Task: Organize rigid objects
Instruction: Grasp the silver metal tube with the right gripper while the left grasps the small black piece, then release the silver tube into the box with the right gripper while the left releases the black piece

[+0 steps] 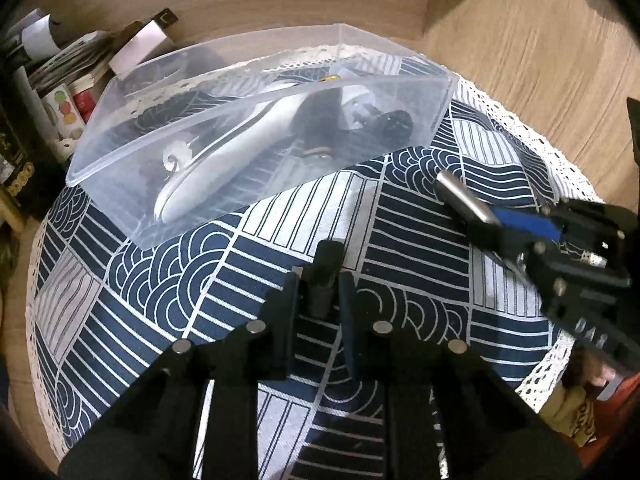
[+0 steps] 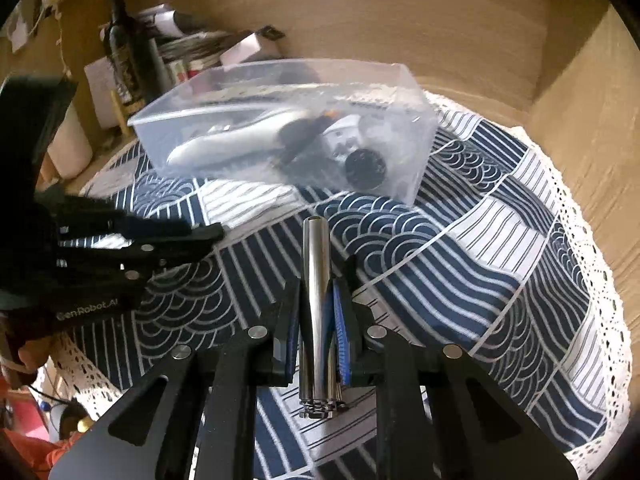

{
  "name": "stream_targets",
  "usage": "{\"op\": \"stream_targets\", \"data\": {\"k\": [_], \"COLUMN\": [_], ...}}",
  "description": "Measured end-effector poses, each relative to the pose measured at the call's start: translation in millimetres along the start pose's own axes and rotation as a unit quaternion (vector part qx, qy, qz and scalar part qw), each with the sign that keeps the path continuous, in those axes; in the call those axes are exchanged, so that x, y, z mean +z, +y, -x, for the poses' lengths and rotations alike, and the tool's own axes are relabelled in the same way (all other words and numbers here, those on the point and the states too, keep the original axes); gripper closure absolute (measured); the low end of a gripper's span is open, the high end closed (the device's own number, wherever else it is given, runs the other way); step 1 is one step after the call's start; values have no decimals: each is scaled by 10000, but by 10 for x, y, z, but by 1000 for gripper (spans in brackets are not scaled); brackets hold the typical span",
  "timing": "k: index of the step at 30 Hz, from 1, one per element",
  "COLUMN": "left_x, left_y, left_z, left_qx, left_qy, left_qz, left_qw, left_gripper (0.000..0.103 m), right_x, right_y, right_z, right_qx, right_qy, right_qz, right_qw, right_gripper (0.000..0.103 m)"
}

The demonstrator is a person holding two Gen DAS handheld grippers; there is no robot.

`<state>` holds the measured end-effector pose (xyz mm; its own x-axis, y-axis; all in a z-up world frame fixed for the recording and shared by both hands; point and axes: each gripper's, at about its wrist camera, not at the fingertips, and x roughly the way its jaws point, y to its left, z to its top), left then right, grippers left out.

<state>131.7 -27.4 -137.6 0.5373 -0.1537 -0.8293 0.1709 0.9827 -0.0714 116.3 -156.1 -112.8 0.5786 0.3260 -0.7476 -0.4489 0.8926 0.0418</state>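
A clear plastic box [image 1: 132,216] stands on the patterned blue-and-white cloth and holds a silver curved tool [image 1: 236,148], a black round piece [image 1: 396,120] and other small items. It also shows in the right wrist view [image 2: 416,136]. My left gripper [image 1: 320,288] is shut on a small dark block [image 1: 326,276] just above the cloth, in front of the box. My right gripper [image 2: 318,292] is shut on a shiny metal tube [image 2: 316,280] that points toward the box. The right gripper [image 1: 508,220] and its tube [image 1: 460,196] show at the right of the left wrist view.
The cloth [image 1: 420,240] with a lace edge covers a round table. Wooden walls [image 2: 400,20] stand behind and to the right. A dark bottle [image 2: 124,48], stacked papers [image 2: 188,48] and boxes [image 1: 76,100] crowd the back left. The left gripper [image 2: 216,234] reaches in from the left.
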Motion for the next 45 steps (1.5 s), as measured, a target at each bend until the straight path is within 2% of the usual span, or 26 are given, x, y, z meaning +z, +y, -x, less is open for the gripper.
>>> {"op": "stream_targets", "data": {"k": [4,9,13,21,27,32,35,41,45], "left_x": [-22,24,99,318,551,716,786,906,933], "left_y": [11,29,112,395,568,642,689,731,727], "left_z": [97,341,534,970,1159,1136,993,502,236], "left_qx": [36,250,205,362,497,592,503,227,166], "left_qy": [-251,-670,-1006,-1648,-1935,-2000,-1886,-1315,-1025], "left_qz": [33,1,176,470,552,501,498,469,449], "left_qw": [9997,9974,9946,9845,9783,9767,9795,9899,9936], "left_gripper": [85,85,85,85,85,85,85,85,85], "right_x": [114,339,534,972,1304,1514,1606,1661,1604], "right_y": [-61,-40,-21,31,60,99,85,-1,-66], "right_z": [79,225,326,484,485,390,225,-242,-579], "right_qx": [10,-79,-111,-93,-19,-100,-154,-377,-648], "right_qy": [-182,-528,-813,-1326,-1545,-1616,-1501,-1012,-516], "right_qz": [-61,68,170,439,555,651,661,773,934], "right_qw": [9998,9985,9965,9902,9864,9847,9863,9911,9922], "right_gripper": [89,89,89,89,89,89,89,89,89]}}
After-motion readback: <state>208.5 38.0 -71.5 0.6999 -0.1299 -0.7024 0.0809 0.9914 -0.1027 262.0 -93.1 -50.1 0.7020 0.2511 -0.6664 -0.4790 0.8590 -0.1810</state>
